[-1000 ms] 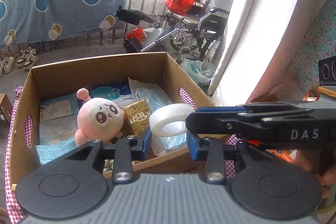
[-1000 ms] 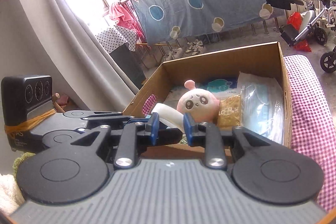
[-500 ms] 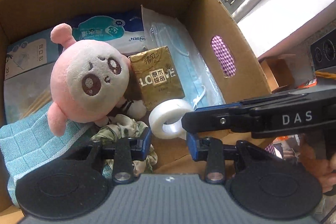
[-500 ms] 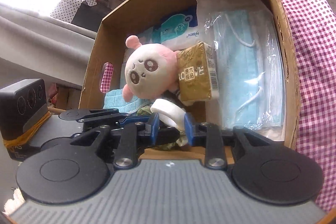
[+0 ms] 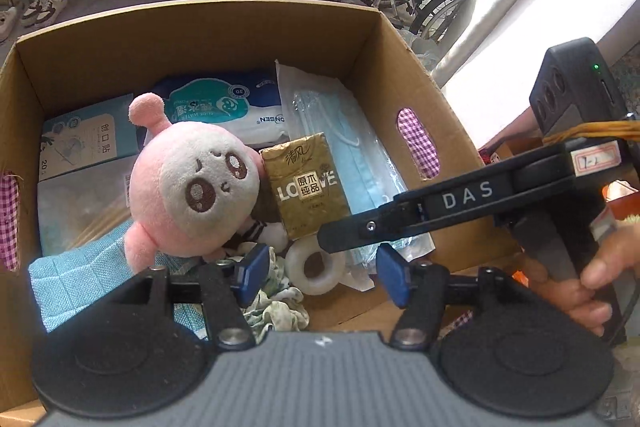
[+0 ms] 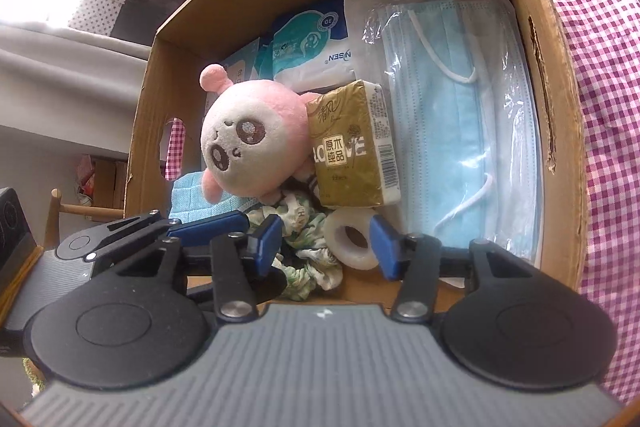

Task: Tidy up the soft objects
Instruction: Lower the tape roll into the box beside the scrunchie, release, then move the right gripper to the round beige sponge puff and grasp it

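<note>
Your right gripper [image 6: 326, 243] has let go of the white tape roll [image 6: 351, 239]: half a second ago its blue pads pinched the ring, and now they stand spread with the roll lying loose between them on the floor of the cardboard box [image 6: 560, 115], low in the centre of the right wrist frame. Your left gripper [image 5: 320, 277] has opened too, its jaws wide apart and holding nothing, with the same tape roll [image 5: 315, 268] just ahead of them. In the left wrist frame the roll sits just below the gold tissue pack [image 5: 306, 189], beside the crumpled patterned cloth [image 5: 280, 307]. To the centre left, the pink plush doll [image 5: 192, 195] leans against the tissue pack. Bagged blue face masks [image 5: 352, 163] lie along the right wall, and a teal towel [image 5: 80, 275] fills the lower left.
</note>
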Demonstrator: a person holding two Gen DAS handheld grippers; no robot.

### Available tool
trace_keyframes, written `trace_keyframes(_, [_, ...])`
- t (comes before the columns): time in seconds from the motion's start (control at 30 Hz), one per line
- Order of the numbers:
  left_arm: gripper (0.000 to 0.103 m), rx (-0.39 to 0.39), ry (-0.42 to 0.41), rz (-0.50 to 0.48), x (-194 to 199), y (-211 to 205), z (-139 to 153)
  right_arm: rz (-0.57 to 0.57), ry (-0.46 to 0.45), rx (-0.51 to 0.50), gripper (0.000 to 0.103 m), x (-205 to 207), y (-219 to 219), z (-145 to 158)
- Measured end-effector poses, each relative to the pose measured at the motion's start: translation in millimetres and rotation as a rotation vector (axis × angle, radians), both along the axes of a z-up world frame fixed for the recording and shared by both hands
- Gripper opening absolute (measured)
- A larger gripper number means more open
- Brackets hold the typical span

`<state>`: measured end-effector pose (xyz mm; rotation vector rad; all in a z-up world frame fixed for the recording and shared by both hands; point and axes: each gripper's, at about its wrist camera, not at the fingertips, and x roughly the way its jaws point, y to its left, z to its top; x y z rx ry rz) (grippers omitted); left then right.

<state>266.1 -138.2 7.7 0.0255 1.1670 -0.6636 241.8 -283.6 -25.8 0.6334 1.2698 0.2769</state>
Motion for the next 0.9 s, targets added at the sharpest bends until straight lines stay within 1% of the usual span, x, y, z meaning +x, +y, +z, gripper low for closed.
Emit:
trace_keyframes(0.07, [0.064,-0.014,-0.044,0.013,-8.8,8.0,12.3,-0.012,0.002,0.016,0.048,-1.7,-1.9,1.1])
trace_keyframes(0.17, [0.07,-0.035,-0.128,0.03,-27.4,24.2,31.2,-0.026,-0.033,0.044,0.048,-11.3,-4.0,12.3])
trace_keyframes(0.27, [0.077,-0.064,-0.214,0.046,-53.5,44.8,50.7,-0.034,-0.132,0.072,0.052,-36.8,-8.0,38.3])
trace_keyframes(0.3, [0.08,-0.068,-0.235,0.049,-61.5,50.6,54.1,-0.04,-0.182,0.084,0.055,-52.0,-10.6,50.5])
trace_keyframes(0.33, [0.081,-0.074,-0.25,0.053,-68.6,55.6,56.0,-0.046,-0.212,0.094,0.059,-62.7,-12.4,57.2])
trace_keyframes(0.4, [0.081,-0.095,-0.254,0.052,-85.3,67.1,55.9,-0.063,-0.29,0.131,0.064,-96.3,-19.3,73.1])
trace_keyframes(0.5, [0.081,-0.12,-0.203,0.041,-102.4,75.8,40.8,-0.099,-0.348,0.163,0.065,-138.1,-26.8,79.8])
trace_keyframes(0.6, [0.081,-0.115,-0.166,0.015,-115.7,72.4,20.8,-0.15,-0.339,0.223,0.065,-178.3,-34.4,68.3])
trace_keyframes(0.67, [0.081,-0.098,-0.146,-0.018,-125.0,64.7,5.5,-0.177,-0.331,0.242,0.065,-197.3,-36.5,57.3])
trace_keyframes(0.73, [0.08,-0.07,-0.148,-0.067,-135.2,52.4,-8.6,-0.202,-0.308,0.239,0.065,-212.7,-35.3,40.0])
trace_keyframes(0.8, [0.079,-0.026,-0.159,-0.111,-145.0,36.8,-23.1,-0.225,-0.252,0.234,0.065,-219.6,-30.0,12.6])
trace_keyframes(0.87, [0.079,0.011,-0.197,-0.165,-153.4,22.8,-35.0,-0.243,-0.215,0.226,0.06,-219.0,-25.0,-9.5])
trace_keyframes(0.9, [0.076,0.036,-0.212,-0.187,-156.5,14.4,-40.9,-0.252,-0.192,0.206,0.054,-216.7,-20.1,-23.1])
